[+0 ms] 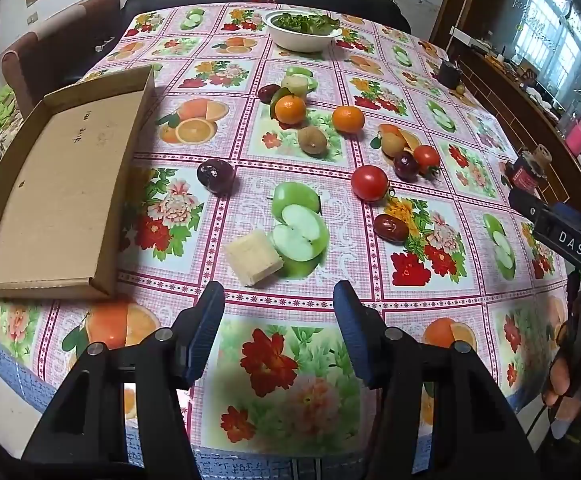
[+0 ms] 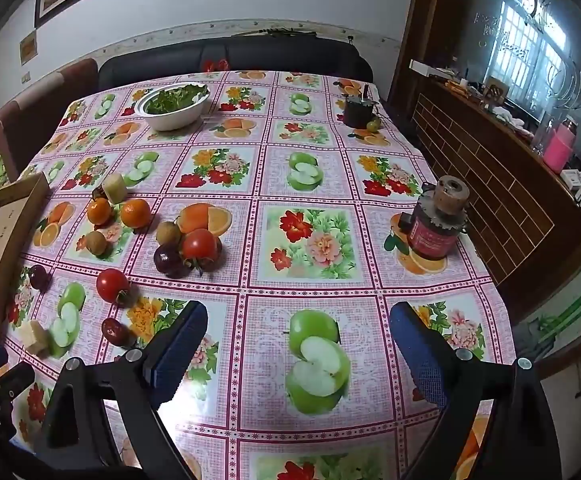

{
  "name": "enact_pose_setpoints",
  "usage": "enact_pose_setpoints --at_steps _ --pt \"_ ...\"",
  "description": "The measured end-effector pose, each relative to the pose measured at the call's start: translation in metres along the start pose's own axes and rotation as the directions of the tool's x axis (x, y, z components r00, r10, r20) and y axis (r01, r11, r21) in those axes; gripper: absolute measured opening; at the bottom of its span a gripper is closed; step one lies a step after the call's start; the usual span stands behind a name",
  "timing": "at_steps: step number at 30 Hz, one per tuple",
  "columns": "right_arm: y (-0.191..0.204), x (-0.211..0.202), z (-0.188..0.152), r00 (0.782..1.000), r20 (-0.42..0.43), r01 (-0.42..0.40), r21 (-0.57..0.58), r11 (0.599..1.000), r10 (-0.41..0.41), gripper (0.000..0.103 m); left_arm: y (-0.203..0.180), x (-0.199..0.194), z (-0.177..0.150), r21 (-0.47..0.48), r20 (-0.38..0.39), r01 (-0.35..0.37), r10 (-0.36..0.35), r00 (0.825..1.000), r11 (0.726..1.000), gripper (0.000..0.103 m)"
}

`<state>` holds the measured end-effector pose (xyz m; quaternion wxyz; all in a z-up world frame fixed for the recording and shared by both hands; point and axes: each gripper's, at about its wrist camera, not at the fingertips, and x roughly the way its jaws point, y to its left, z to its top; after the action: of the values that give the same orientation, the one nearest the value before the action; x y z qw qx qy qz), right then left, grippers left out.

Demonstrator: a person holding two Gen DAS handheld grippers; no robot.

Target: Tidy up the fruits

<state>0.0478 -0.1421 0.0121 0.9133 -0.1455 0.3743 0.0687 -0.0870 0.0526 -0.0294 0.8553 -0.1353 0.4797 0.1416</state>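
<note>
Cardboard, plain and brown, makes up the shallow tray lying at the left edge of the table, on a pink plastic tablecloth printed with fruit and flowers. Nothing lies in the tray. The fruits are scattered on the cloth to its right: 2 oranges side by side, a kiwi just in front of them, a dark plum nearest the tray, 2 red tomatoes with another plum and a 2nd kiwi clustered beside the farther one, and a red jujube nearer the camera. A pale yellowish block rests close to the left gripper, whose blue-padded fingers stand spread over the cloth with nothing between them. The right gripper hovers over a bare patch of cloth, its fingers spread wide and empty, well apart from the fruits. A white bowl of greens sits at the far side, and a small red jar stands near the right edge.
</note>
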Motion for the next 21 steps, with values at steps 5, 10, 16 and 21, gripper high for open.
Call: enact_pose_setpoints --at_steps 5,10,16,21 --pt "0.0003 0.0007 0.0005 1.000 0.000 0.002 -0.004 1.000 -0.002 0.094 0.0019 0.0027 0.0005 -0.006 -0.004 -0.002 0.002 1.000 1.000 0.055" --pt "0.0036 0.0041 0.0009 1.000 -0.003 0.004 0.004 1.000 -0.004 0.094 0.0045 0.0050 0.0009 -0.013 -0.008 -0.007 0.007 1.000 1.000 0.055" --pt "0.0046 0.0064 0.0011 1.000 -0.005 0.012 -0.015 1.000 -0.012 0.094 0.0059 0.0050 0.0037 -0.013 0.007 -0.065 0.065 0.998 0.998 0.055" --pt "0.0040 0.0085 0.0014 1.000 -0.014 0.017 -0.030 0.999 -0.018 0.094 0.0053 0.0075 0.0065 0.016 0.015 -0.162 0.162 0.987 0.987 0.055"
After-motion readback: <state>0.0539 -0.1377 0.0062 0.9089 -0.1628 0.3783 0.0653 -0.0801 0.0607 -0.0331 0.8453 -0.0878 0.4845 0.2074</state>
